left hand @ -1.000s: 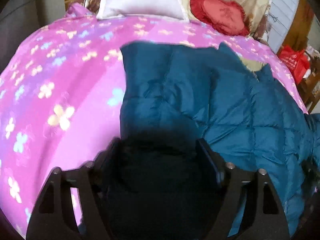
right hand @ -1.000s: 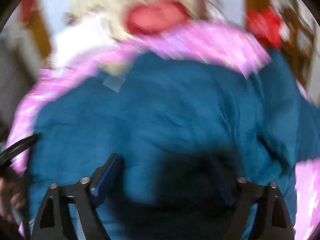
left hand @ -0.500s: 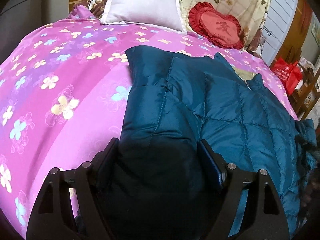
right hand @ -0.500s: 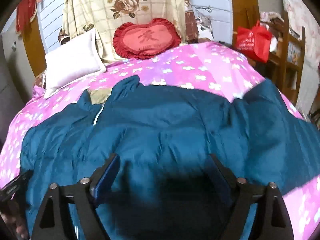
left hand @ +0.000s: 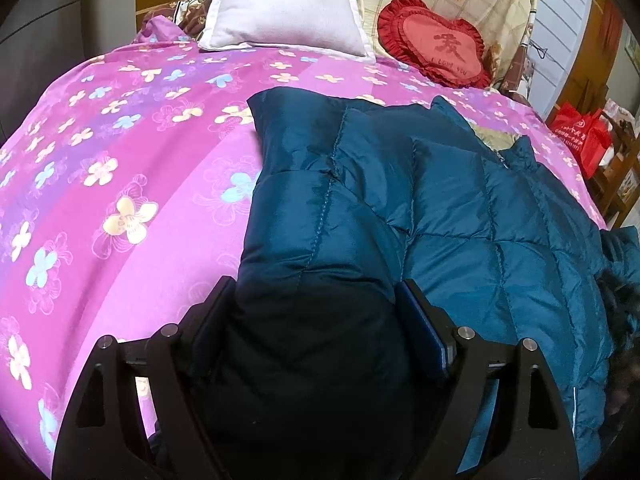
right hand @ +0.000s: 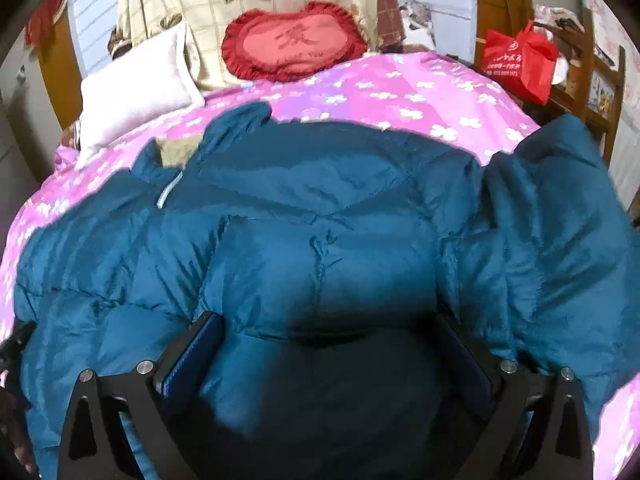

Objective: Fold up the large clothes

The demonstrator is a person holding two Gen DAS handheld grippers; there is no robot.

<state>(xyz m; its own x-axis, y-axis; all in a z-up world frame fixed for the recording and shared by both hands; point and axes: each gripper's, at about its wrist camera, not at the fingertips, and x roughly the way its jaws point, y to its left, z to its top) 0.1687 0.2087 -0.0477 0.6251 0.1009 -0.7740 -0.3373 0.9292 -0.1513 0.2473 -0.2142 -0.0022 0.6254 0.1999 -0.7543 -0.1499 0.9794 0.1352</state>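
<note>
A large teal quilted down jacket [left hand: 460, 208] lies spread on a pink flowered bed. Its left sleeve is folded along the jacket's left edge. My left gripper [left hand: 316, 300] stands wide open with that sleeve's bulk between its fingers. In the right wrist view the jacket [right hand: 320, 216] fills the middle, collar to the upper left, right sleeve [right hand: 560, 208] bunched at the right. My right gripper [right hand: 332, 332] is wide open, with jacket fabric lying between its fingers.
A pink flowered bedspread [left hand: 120, 168] covers the bed. A white pillow [left hand: 284, 4] and a red heart cushion [left hand: 440, 48] lie at the head. A red bag [right hand: 520, 60] sits on wooden furniture at the right.
Both views have steadied from blur and drawn a little closer to the jacket. The right gripper has swung to face the jacket's middle. Both grippers remain wide open.
</note>
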